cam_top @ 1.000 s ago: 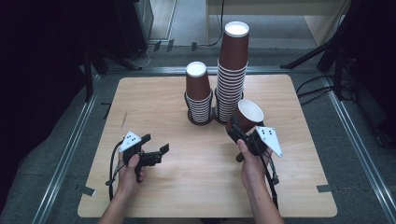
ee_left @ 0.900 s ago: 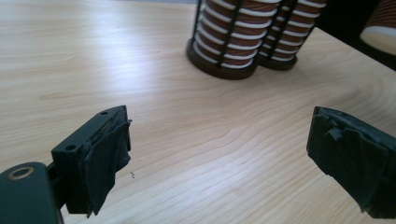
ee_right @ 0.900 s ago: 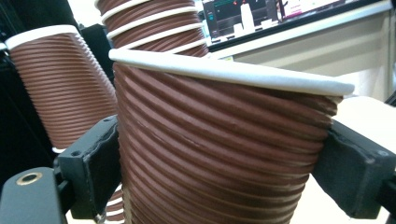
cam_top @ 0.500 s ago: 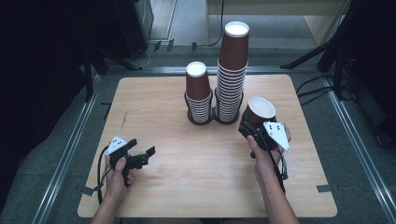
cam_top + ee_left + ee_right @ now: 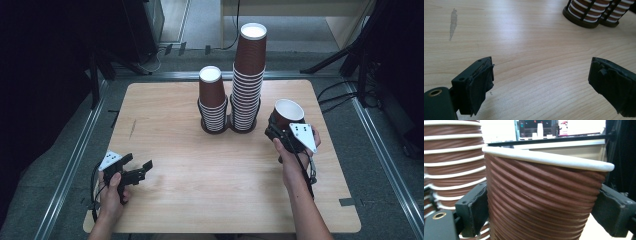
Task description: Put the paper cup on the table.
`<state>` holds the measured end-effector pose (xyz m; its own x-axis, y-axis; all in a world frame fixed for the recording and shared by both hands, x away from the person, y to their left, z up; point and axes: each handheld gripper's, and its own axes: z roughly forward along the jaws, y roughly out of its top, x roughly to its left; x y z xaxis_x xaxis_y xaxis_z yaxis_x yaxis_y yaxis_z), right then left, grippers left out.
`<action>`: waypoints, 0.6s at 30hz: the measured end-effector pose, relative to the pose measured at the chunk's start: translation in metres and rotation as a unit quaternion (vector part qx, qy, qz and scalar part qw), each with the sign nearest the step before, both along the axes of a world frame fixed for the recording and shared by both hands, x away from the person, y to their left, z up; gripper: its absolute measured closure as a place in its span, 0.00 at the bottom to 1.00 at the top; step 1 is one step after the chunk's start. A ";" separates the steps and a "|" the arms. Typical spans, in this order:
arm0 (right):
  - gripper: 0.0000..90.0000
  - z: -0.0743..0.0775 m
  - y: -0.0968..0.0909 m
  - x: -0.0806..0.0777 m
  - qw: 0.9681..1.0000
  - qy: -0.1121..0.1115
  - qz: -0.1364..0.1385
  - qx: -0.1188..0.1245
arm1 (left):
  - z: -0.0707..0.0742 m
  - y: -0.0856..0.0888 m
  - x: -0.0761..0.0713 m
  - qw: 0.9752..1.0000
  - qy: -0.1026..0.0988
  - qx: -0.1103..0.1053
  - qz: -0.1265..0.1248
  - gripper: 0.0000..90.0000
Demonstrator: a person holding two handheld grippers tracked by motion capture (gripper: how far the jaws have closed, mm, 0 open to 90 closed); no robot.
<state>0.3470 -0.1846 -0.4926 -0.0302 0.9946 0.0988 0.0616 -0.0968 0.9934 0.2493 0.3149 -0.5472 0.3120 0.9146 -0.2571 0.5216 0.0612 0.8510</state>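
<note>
Cup (image 5: 287, 113), ribbed brown paper, is clamped between the right gripper (image 5: 280, 131) jaws at right of centre, just beside the tall stack (image 5: 247, 80); squeezing could crush it, or a swing topple the stack. Left gripper (image 5: 134, 170), lower left, gapes empty.

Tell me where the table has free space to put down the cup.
Bare wood lies between the left gripper and right gripper, in front of the two cup stacks. The table's far-left part is free too. Crowded: around the stacks.
</note>
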 end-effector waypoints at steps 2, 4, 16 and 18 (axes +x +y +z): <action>0.12 -0.001 -0.002 0.007 1.000 0.005 -0.002 -0.009 | -0.002 0.000 0.002 1.000 0.003 -0.009 -0.001 0.07; 0.12 -0.001 -0.003 0.009 1.000 0.007 -0.001 -0.014 | -0.002 0.000 0.002 1.000 0.001 -0.011 0.000 0.07; 0.13 -0.008 -0.016 0.037 0.999 0.022 0.009 -0.040 | -0.003 0.003 0.001 1.000 -0.001 -0.029 0.001 0.07; 0.12 -0.013 -0.017 0.043 0.998 0.030 0.010 -0.045 | -0.003 0.003 0.001 1.000 -0.002 -0.029 0.000 0.07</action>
